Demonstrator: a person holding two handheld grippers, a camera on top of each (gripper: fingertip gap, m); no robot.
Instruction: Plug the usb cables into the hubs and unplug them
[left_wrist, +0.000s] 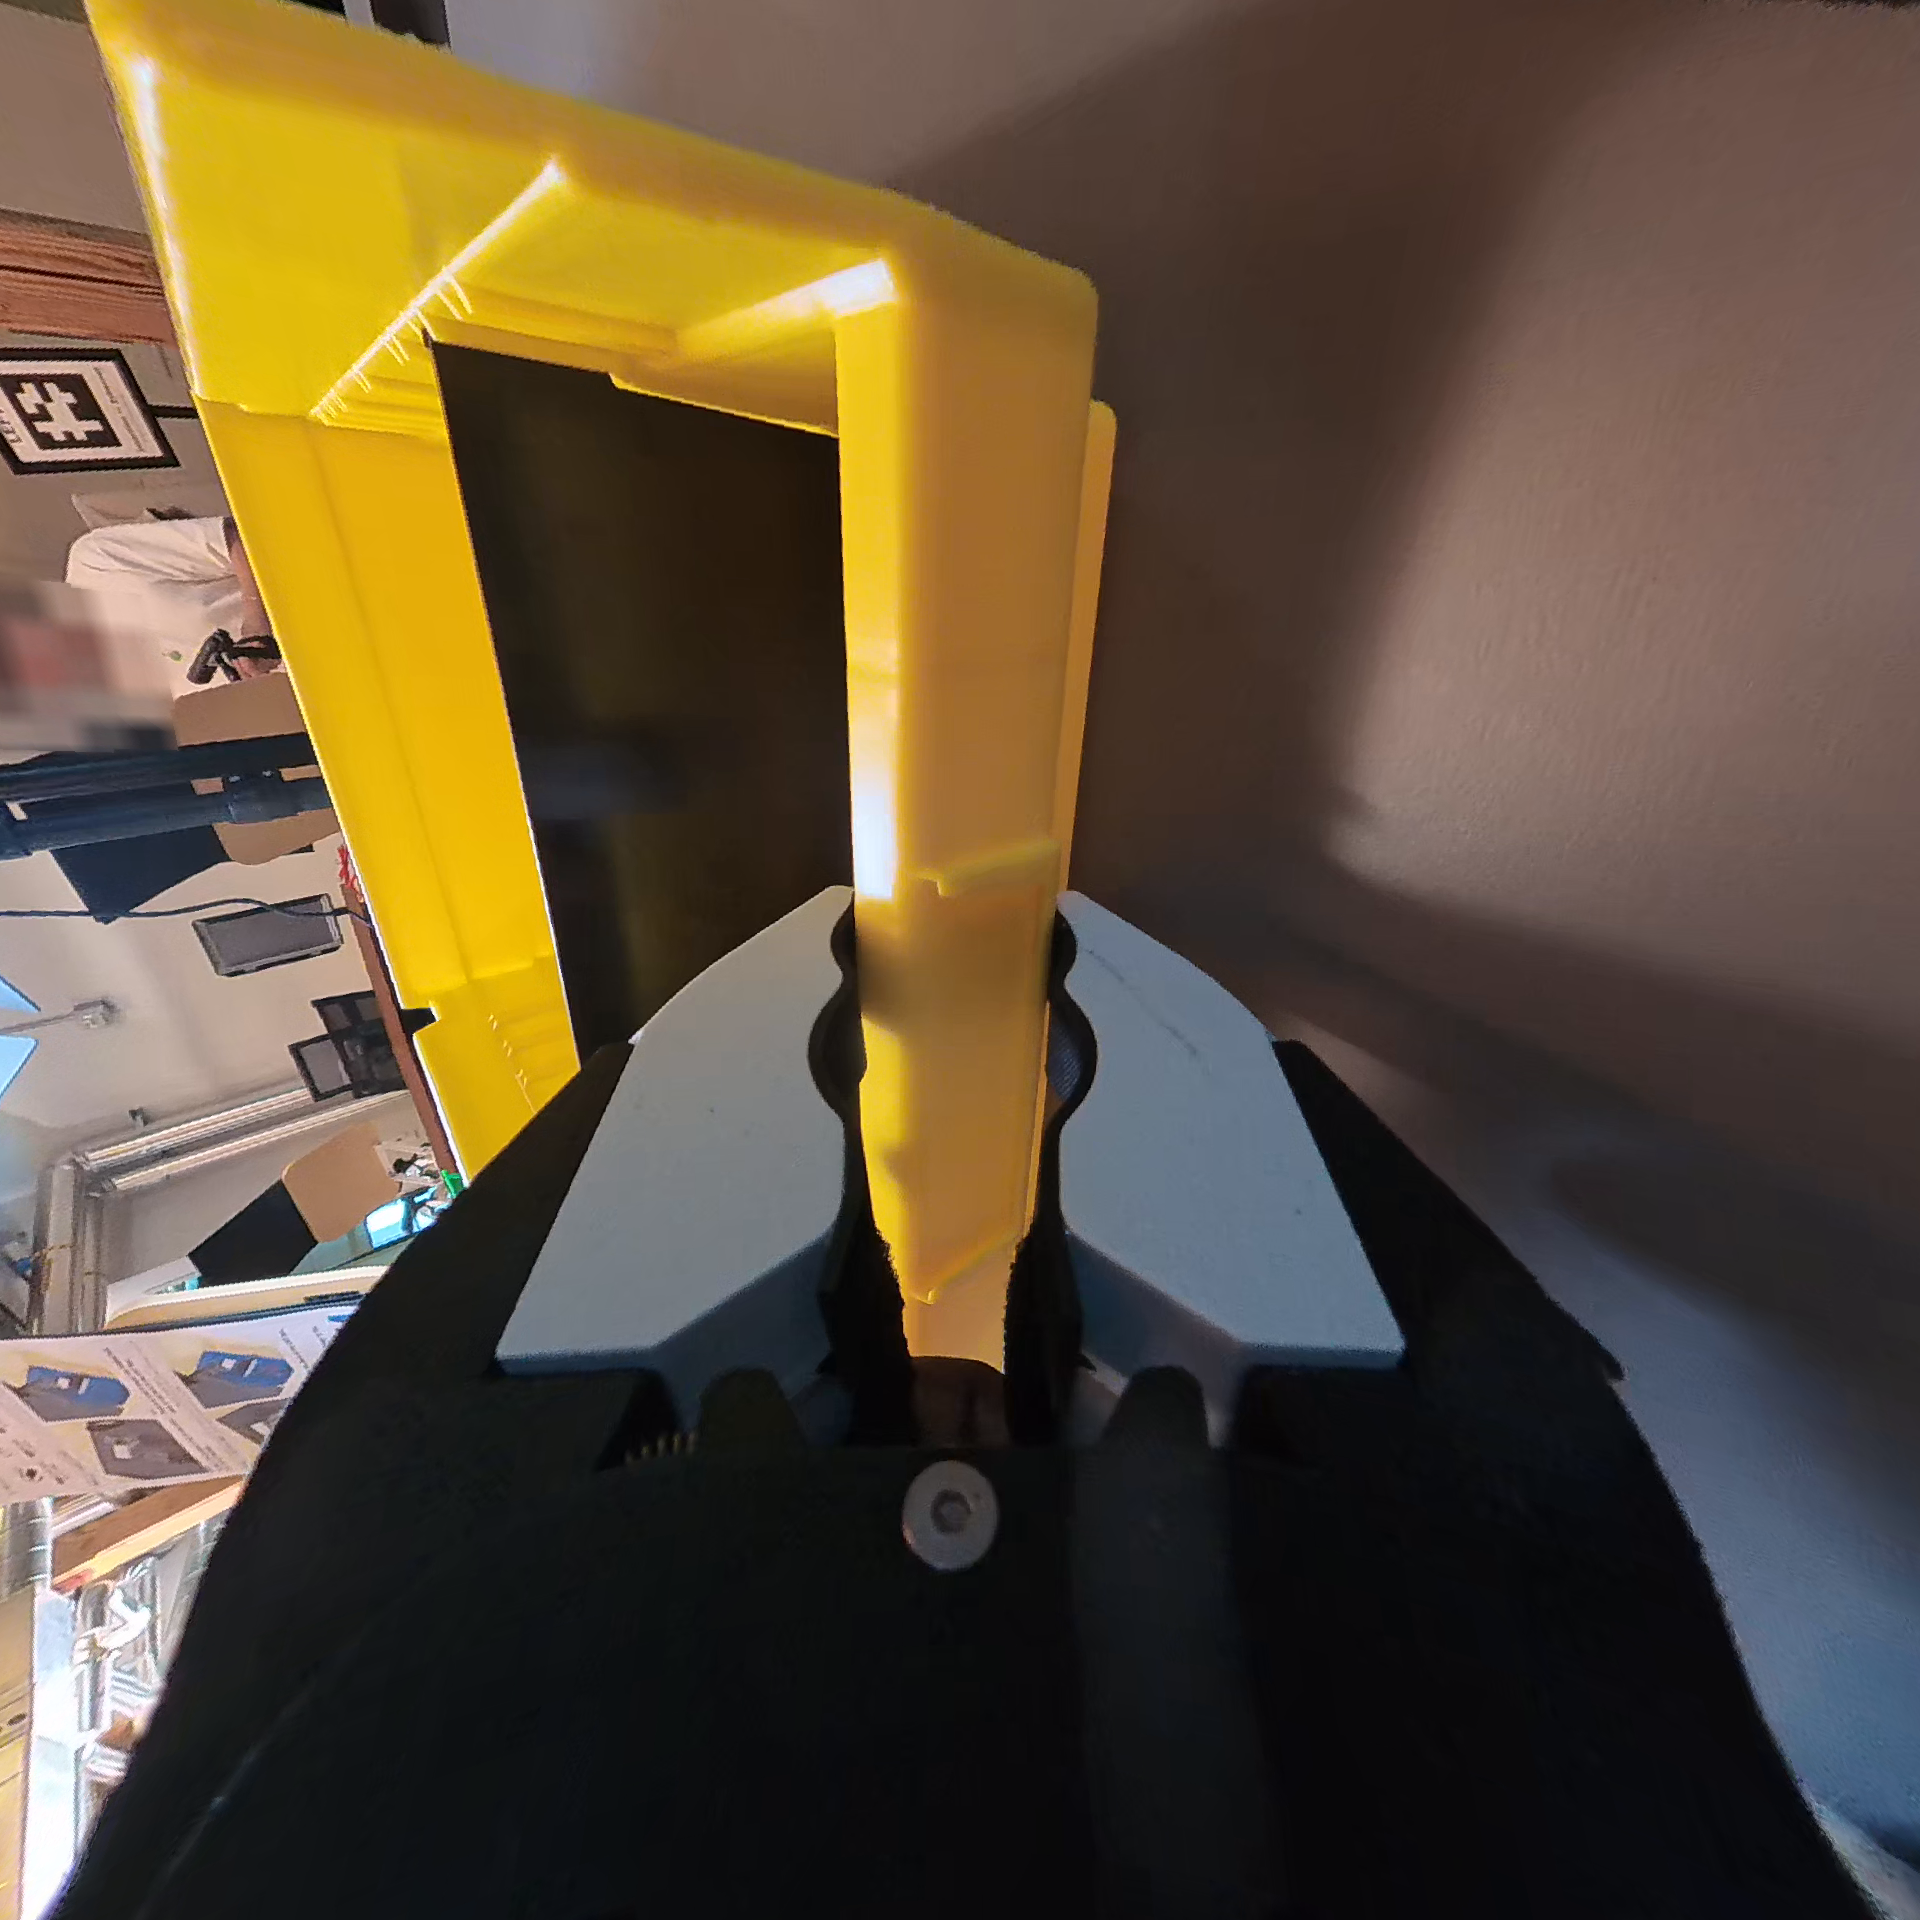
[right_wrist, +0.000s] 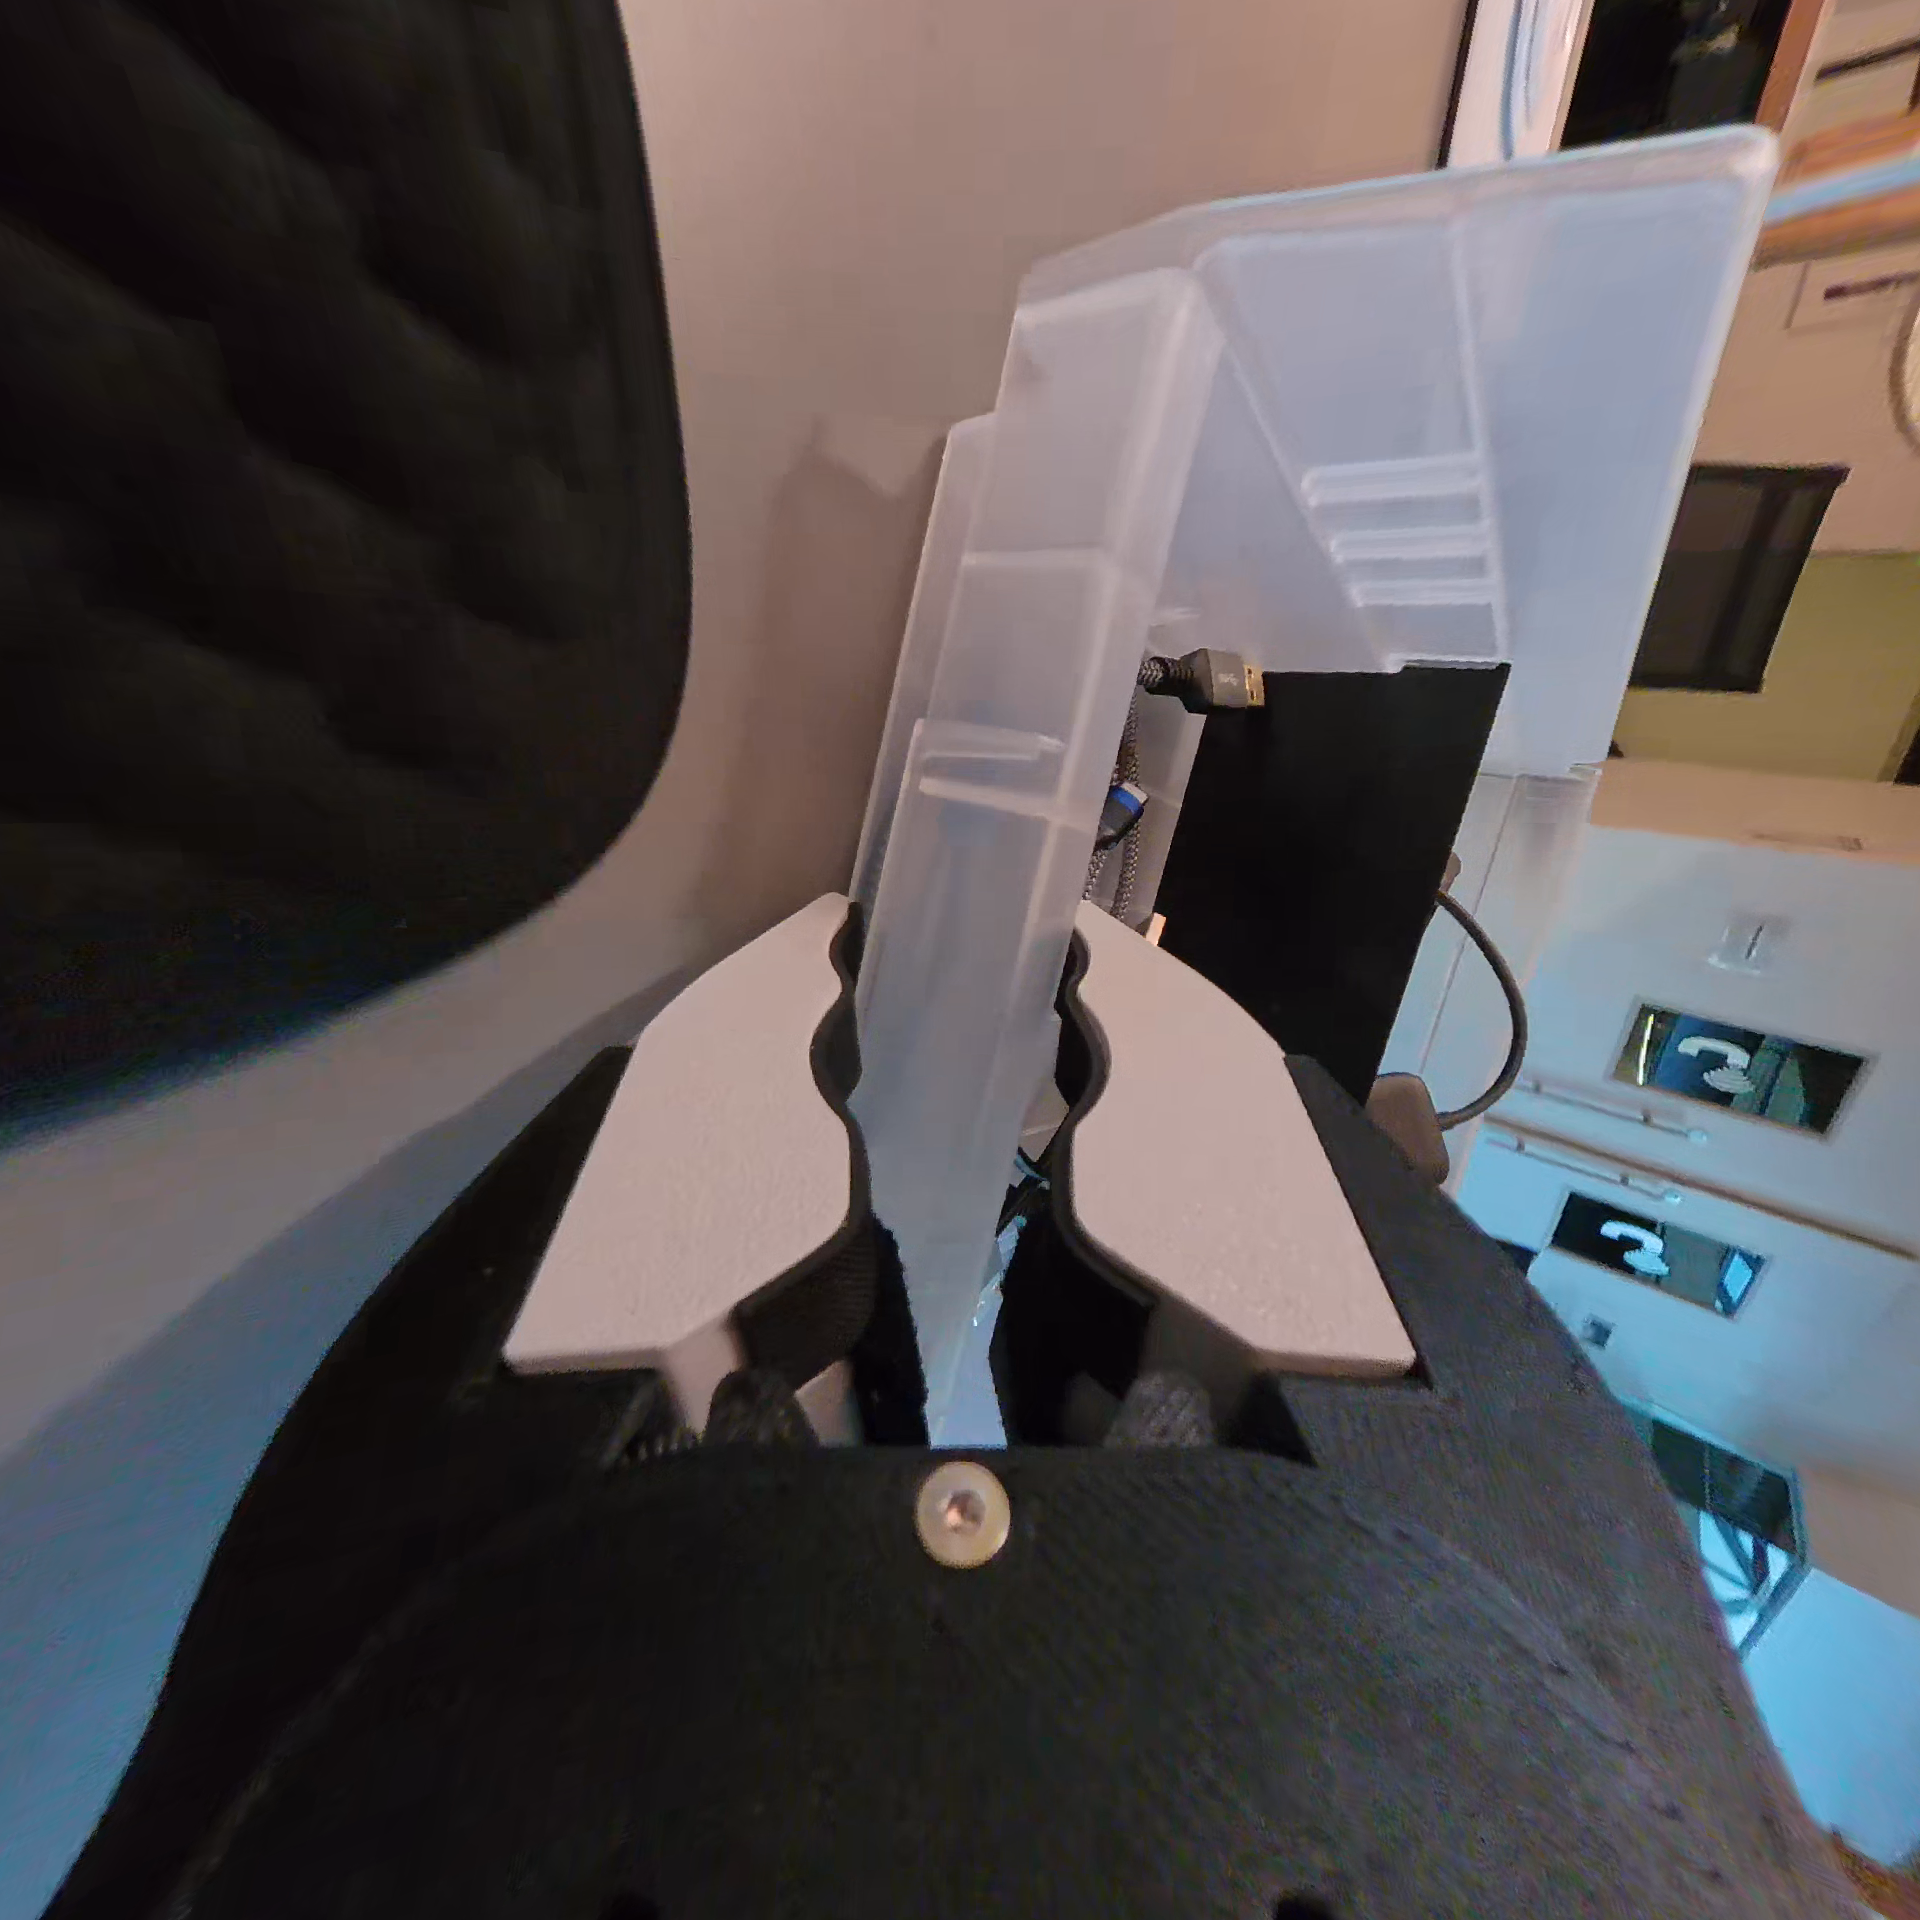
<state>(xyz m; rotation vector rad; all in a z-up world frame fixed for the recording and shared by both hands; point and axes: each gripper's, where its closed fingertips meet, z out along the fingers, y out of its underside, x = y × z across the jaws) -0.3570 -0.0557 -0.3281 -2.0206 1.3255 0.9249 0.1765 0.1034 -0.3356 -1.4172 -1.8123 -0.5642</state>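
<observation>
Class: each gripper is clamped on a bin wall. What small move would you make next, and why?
Probably set both bins down level. The left gripper pinches the yellow bin wall, the right gripper the clear bin wall; both bins are tipped, and the USB cable sits loose inside the clear one, unreachable with both grippers busy.

Yellow bin (left_wrist: 644, 343): hard plastic, semi-gloss, smooth w/ moulded ribs, bright glare along its wall. Inside the yellow bin, a black liner (left_wrist: 644, 665), matt, dull sheen. Left gripper (left_wrist: 954, 914): fingers (left_wrist: 717, 1153) pale grey plastic, matt, fine-grained; body black, rough printed texture; metal screw, shiny. Clear bin (right_wrist: 1382, 416): frosted translucent plastic, smooth, ribbed. Inside the clear bin, a usb cable (right_wrist: 1210, 681) w/ braided fabric sheath, grey metal-look plug, and a black panel (right_wrist: 1340, 831), matt. Right gripper (right_wrist: 961, 935): same grey matt fingers (right_wrist: 717, 1164), black coarse layered body. Left of the clear bin, black foam pad (right_wrist: 312, 499), soft, dimpled.
</observation>
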